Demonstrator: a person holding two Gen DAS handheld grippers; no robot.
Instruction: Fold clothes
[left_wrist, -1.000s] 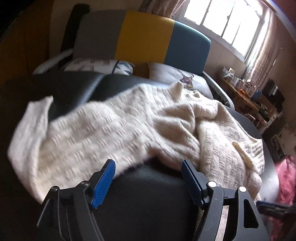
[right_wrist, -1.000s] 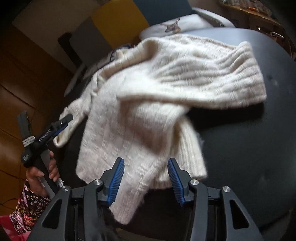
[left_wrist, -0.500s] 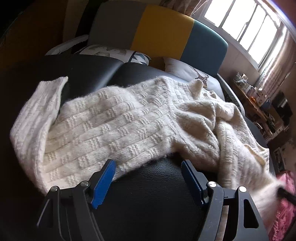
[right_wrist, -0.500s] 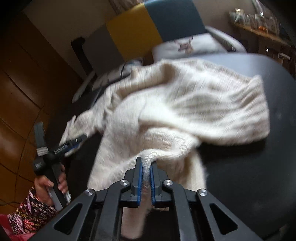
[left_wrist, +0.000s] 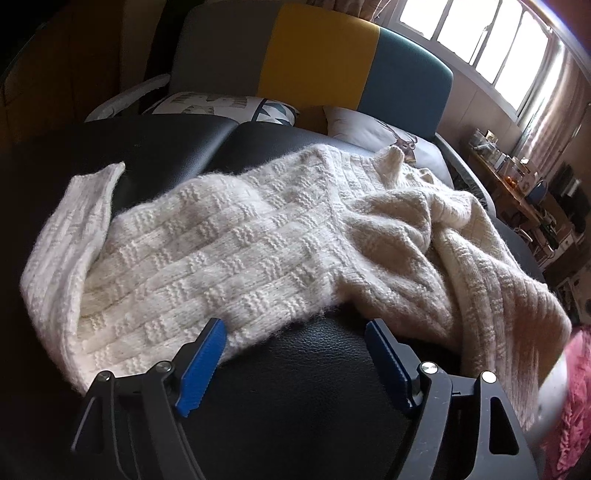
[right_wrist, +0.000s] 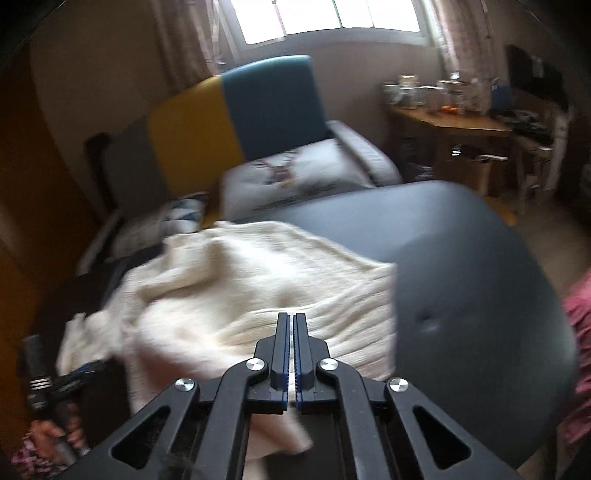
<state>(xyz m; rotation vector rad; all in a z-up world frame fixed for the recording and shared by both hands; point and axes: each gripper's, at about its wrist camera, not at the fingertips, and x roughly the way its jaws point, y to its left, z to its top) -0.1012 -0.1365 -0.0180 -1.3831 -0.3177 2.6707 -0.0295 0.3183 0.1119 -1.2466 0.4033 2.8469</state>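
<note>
Sweater, cream chunky-knit wool w/ basket-weave texture (left_wrist: 236, 254), lies crumpled across the black leather-look padded surface (left_wrist: 303, 387); one ribbed sleeve end (left_wrist: 92, 195) curls up at the far left edge in the left wrist view, body bunched into folds toward the right. We see the left gripper (left_wrist: 293, 363) w/ its blue-padded jaws standing wide and opening further, nothing between them; only bare black surface in the gap, the sweater's fuzzy lower edge just beyond the fingertips, left pad (left_wrist: 201, 365) just beside the knit but whether touching we cannot tell. Right gripper (right_wrist: 291, 350) has its jaws pressed together on a fold of the sweater (right_wrist: 229, 295); a strip of cream knit shows betw. the pads and more hangs below them. Right view is motion-blurred. Same view, lower left: a hand (right_wrist: 55, 439) around the left gripper's handle. Behind: sofa w/ grey, yellow and teal back panels (left_wrist: 317, 62), white deer-print cushion (left_wrist: 384, 133), bright window (left_wrist: 480, 37), cluttered wooden side table (right_wrist: 454, 122).
</note>
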